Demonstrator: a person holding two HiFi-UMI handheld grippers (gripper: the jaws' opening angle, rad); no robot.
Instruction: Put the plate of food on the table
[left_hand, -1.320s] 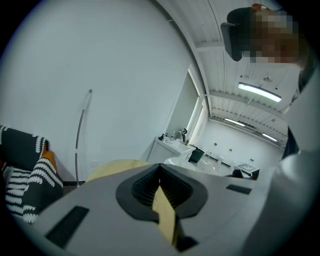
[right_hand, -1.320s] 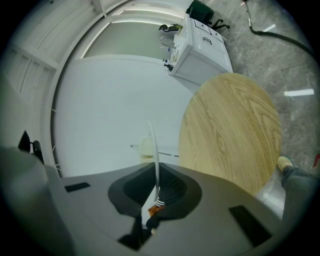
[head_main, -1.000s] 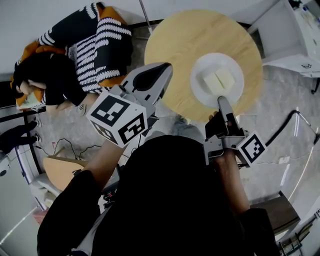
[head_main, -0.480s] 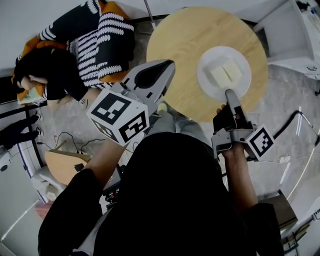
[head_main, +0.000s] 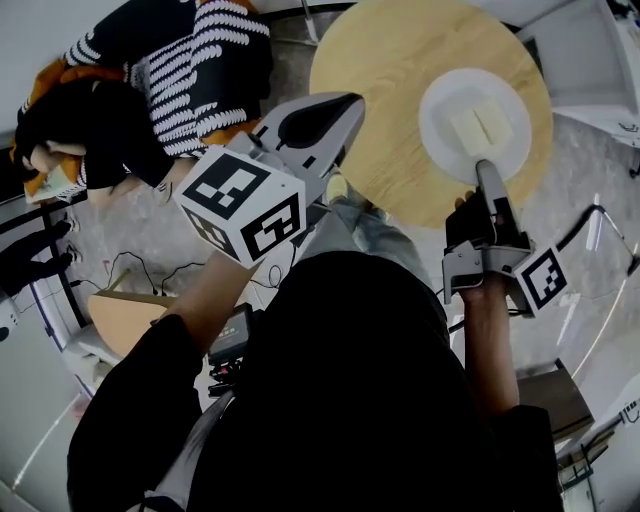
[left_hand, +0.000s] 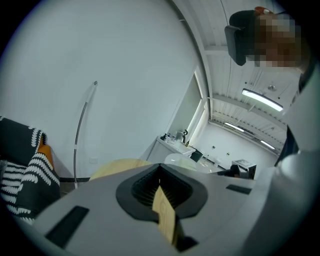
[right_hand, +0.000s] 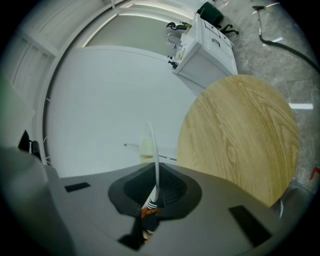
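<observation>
Quick update: not much has actually changed in the last second, it's mostly my head camera drifting. In the head view everything slid up and to the right, but the plate (head_main: 440, 108) sits over the same near-right part of the table (head_main: 385, 70) as before. So, no real progress on the placing.

The right gripper (head_main: 486, 172) hasn't let go. Its fingers (right_hand: 210, 200) are still pinching the near rim of the plate, which shows in the right gripper view as a thin white line running straight into the grip. The food (head_main: 480, 126), two pale blocks, is still sitting in the middle and hasn't slid.

The left gripper (head_main: 345, 105) hangs off the table's left edge, well apart from the plate. Its fingers are pressed together on nothing from the task. There's a tan strip (left_hand: 164, 212) in the seam, and I can't tell what it is.

My read is that the plate is over the table but not set down yet. From the right gripper view there looks to be a gap between plate and wood, though I wouldn't swear to it. What's left is lowering it flat, then spreading the right fingers and backing out without dragging the rim.
</observation>
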